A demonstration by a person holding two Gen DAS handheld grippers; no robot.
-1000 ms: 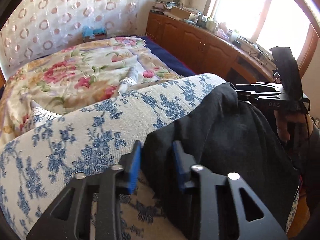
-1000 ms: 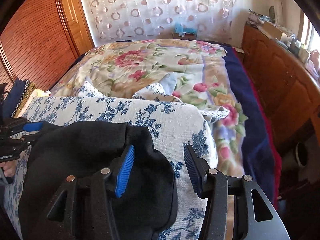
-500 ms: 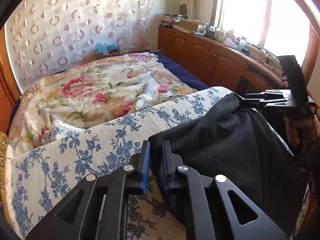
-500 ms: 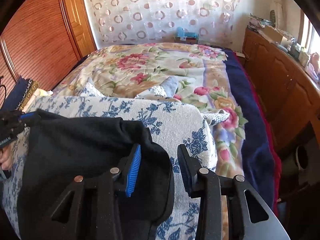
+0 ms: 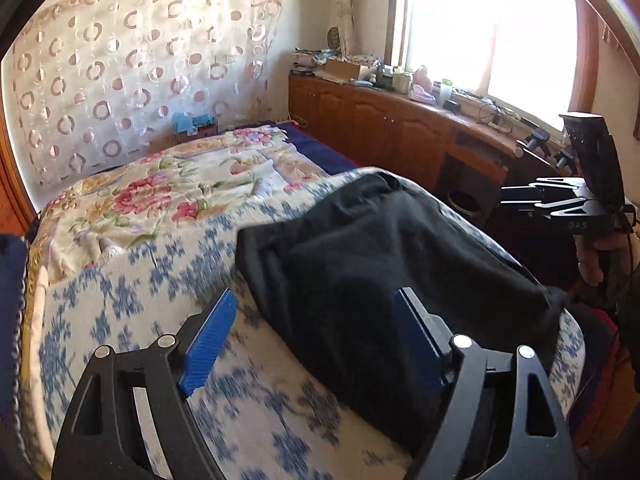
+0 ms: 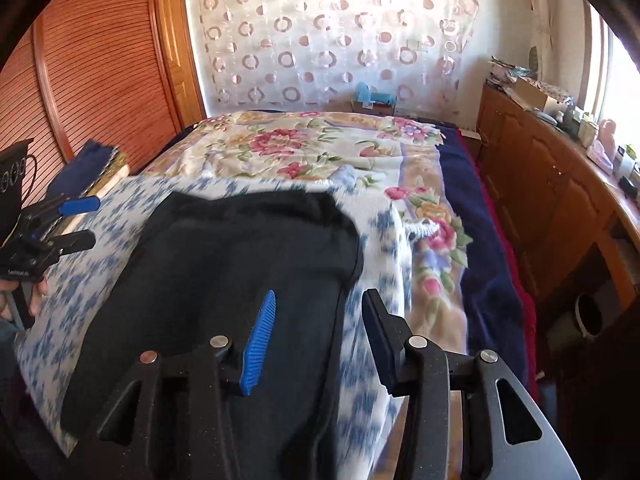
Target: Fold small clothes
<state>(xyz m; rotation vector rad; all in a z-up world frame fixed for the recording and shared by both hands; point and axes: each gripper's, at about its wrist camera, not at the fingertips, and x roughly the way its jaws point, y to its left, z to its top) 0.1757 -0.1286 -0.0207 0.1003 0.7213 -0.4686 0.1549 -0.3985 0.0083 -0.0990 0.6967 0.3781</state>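
Lies flat on the blue-flowered cloth [image 5: 132, 304] over the bed, black garment [image 5: 384, 264], released, not yet folded small; left tool [image 5: 316, 332] opening wide, right tool [image 6: 320, 332] opening too, gripping nothing, folds to come

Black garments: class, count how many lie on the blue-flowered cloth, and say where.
1. A single black garment lies spread on the blue-flowered cloth, ahead of the left gripper and the right gripper. Neither grips it. Folded layers could hide another.
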